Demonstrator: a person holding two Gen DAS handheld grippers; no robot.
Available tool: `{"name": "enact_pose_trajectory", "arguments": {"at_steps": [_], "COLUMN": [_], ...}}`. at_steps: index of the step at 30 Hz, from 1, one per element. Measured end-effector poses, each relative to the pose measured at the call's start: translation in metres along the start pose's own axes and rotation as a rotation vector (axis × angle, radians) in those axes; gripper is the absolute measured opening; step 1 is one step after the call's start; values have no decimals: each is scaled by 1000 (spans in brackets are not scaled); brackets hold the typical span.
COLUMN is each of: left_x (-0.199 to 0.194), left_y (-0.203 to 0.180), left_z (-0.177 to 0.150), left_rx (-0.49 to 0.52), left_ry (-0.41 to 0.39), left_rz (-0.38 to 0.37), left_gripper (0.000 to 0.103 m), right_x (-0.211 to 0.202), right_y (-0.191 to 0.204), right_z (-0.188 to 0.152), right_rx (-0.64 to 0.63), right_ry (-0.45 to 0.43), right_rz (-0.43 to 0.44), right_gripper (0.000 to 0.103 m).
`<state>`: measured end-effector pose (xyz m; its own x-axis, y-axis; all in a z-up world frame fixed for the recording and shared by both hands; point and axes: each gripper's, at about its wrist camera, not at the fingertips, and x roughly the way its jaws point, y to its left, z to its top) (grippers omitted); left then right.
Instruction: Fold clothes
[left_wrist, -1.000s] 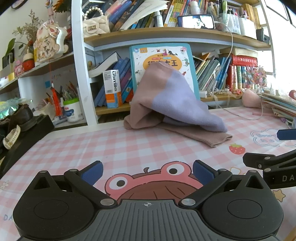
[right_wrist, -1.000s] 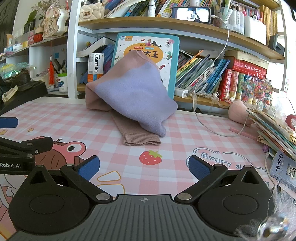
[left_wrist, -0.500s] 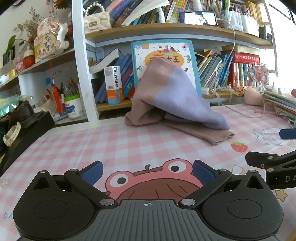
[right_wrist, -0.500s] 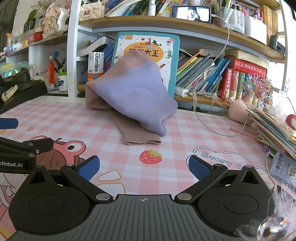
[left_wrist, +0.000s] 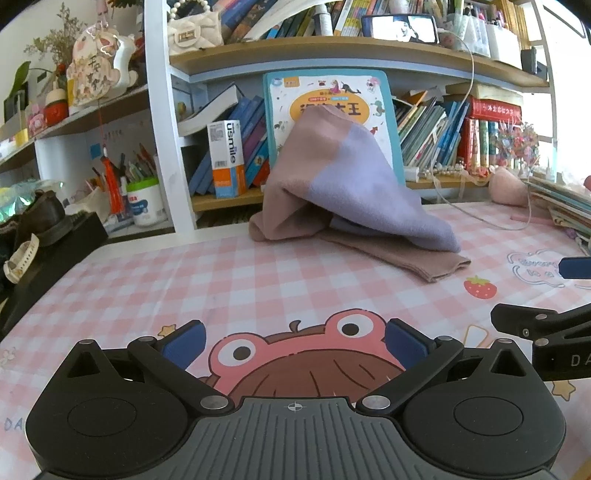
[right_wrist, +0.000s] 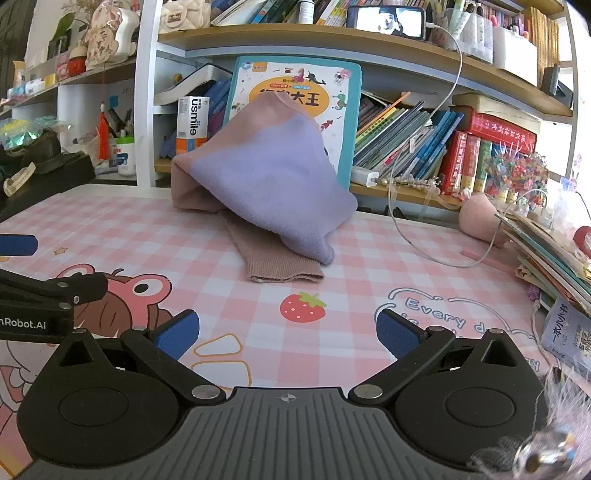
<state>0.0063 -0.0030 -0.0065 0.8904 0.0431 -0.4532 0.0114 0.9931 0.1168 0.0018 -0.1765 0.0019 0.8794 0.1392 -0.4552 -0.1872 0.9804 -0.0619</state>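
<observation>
Left gripper (left_wrist: 293, 341): low over the near edge of the table, fingers spread wide apart with nothing between them; blue pads (left_wrist: 184, 341) face each other across a cartoon frog print
Right gripper (right_wrist: 286, 334): also low at the near edge, fingers wide apart and empty; it sits just to the right of the left gripper, whose black side shows at the left edge of the right wrist view
Sweater (left_wrist: 343, 192): pink and lilac, heaped in a loose tent at the far side of the table, well apart from both grippers; its peak leans against a picture book
Sleeve (right_wrist: 275, 260): pink, ribbed cuff toward the camera, lying flat on the table and poking out from under the lilac part
Table (right_wrist: 122, 229): covered with a pink and white checked mat with a strawberry (right_wrist: 303, 306) printed just in front of the cuff
Picture book (right_wrist: 295, 92): teal-edged, standing upright on the lowest shelf behind the sweater
Bookshelf (left_wrist: 369, 48): behind the table, crammed with books; a phone (right_wrist: 386, 21) with a lit screen lies on the upper shelf, a white cable (right_wrist: 417, 236) trailing from it down onto the table
Right edge of table: a stack of books (right_wrist: 546, 258)
</observation>
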Motion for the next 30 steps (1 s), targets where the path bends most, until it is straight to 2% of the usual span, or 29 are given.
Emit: {"name": "enact_pose_trajectory", "arguments": {"at_steps": [30], "left_x": [-1], "left_y": [-2], "left_z": [1], "left_rx": [15], "left_ry": [-8], "left_rz": [8], "left_gripper": [103], "right_x": [-3], "right_y": [-4], "right_z": [-1], "right_rx": [27], "right_ry": [-17], "right_rz": [16], "right_gripper": [103]}}
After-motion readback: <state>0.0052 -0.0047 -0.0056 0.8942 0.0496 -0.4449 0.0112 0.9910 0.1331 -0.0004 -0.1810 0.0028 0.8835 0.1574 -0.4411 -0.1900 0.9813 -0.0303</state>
